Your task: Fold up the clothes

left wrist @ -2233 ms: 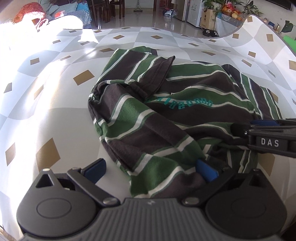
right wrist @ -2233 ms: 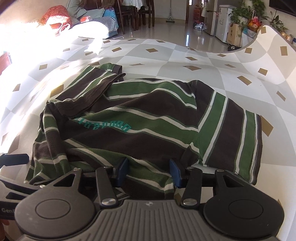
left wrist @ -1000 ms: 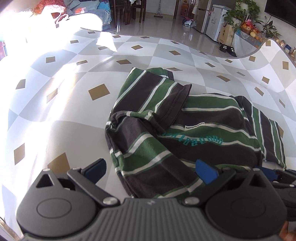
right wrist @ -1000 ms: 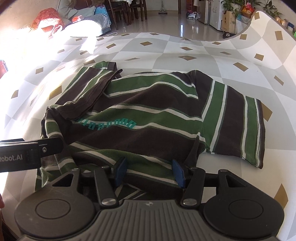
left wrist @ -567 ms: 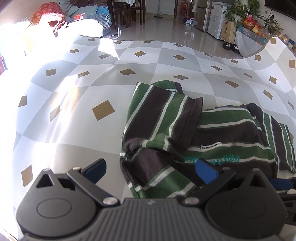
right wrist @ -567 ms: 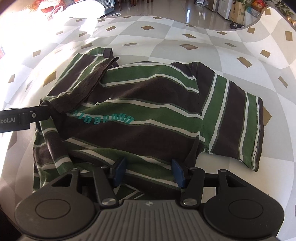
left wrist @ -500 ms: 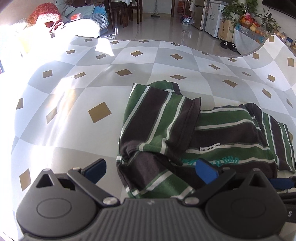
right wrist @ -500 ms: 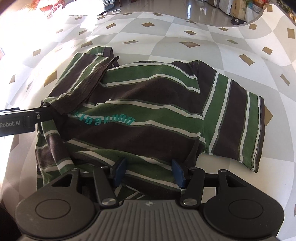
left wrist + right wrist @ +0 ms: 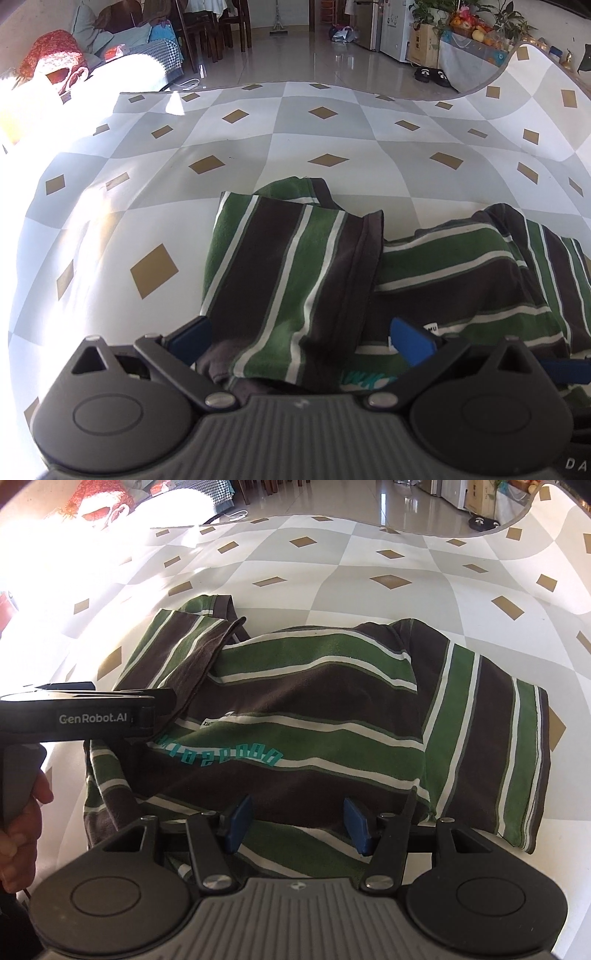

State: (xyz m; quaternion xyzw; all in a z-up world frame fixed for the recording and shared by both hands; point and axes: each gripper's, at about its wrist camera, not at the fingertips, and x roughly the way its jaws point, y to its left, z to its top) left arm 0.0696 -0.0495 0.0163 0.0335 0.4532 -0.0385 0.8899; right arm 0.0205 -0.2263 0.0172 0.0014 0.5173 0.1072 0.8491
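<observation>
A green, brown and white striped T-shirt (image 9: 332, 716) with teal lettering lies crumpled on the checked tablecloth. In the left wrist view the shirt (image 9: 295, 273) has a sleeve folded over its body. My left gripper (image 9: 301, 338) is open low over the sleeve's near edge, its blue fingers on either side of the cloth. It also shows in the right wrist view (image 9: 85, 686) at the shirt's left side. My right gripper (image 9: 295, 823) is open over the shirt's near hem, with nothing between its pads.
The tablecloth (image 9: 325, 155) has grey and white squares with gold diamonds and curls up at the far right. Beyond the table are chairs (image 9: 218, 26), a heap of fabrics (image 9: 51, 59) at the left, and plants (image 9: 465, 22).
My left gripper has moved forward and down onto the folded sleeve, which now fills the space between its fingers. My right gripper has risen slightly and stays open over the hem.
</observation>
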